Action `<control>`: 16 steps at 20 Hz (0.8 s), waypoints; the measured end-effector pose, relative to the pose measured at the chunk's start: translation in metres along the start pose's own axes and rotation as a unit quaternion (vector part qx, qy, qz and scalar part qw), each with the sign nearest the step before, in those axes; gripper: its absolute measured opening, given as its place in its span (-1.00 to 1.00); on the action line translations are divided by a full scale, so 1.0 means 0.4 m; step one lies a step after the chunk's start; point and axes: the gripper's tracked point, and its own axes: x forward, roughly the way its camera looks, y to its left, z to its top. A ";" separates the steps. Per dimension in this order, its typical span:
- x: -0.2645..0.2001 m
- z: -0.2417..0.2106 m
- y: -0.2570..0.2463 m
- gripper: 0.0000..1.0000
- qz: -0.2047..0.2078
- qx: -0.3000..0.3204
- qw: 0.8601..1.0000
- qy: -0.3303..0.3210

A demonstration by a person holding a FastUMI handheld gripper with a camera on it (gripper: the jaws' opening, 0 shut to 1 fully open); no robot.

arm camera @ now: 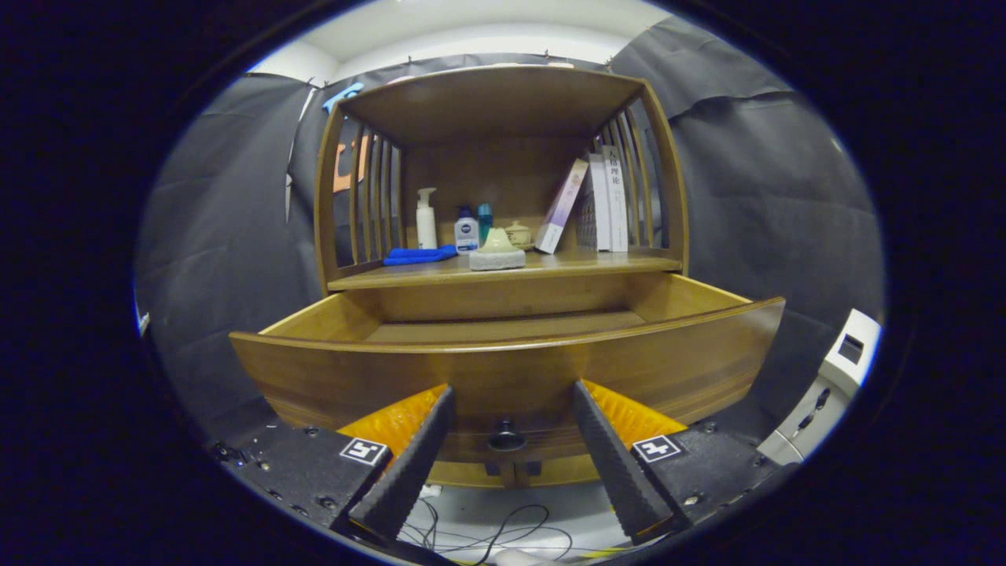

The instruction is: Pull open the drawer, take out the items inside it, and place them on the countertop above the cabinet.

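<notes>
Two fingers of gripper, spread wide, holding nothing; knob sits between them, untouched, contact not evident. Drawer: pulled well out below the table; interior floor appears bare, though its front wall hides the near part. Risks: fingers catching the drawer front when lifting over; reaching blind past the front wall; nudging the sponge or bottles above.

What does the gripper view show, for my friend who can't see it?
A wooden drawer is pulled open, and the gripper has open jaws either side of its dark knob. On the countertop above sit bottles, a blue cloth, a sponge and books.
</notes>
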 end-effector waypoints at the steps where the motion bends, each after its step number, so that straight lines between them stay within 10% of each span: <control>1: 0.031 0.014 0.001 0.96 -0.001 -0.001 1.000 -0.008; 16: 0.383 0.122 0.019 0.98 -0.015 0.003 1.000 -0.013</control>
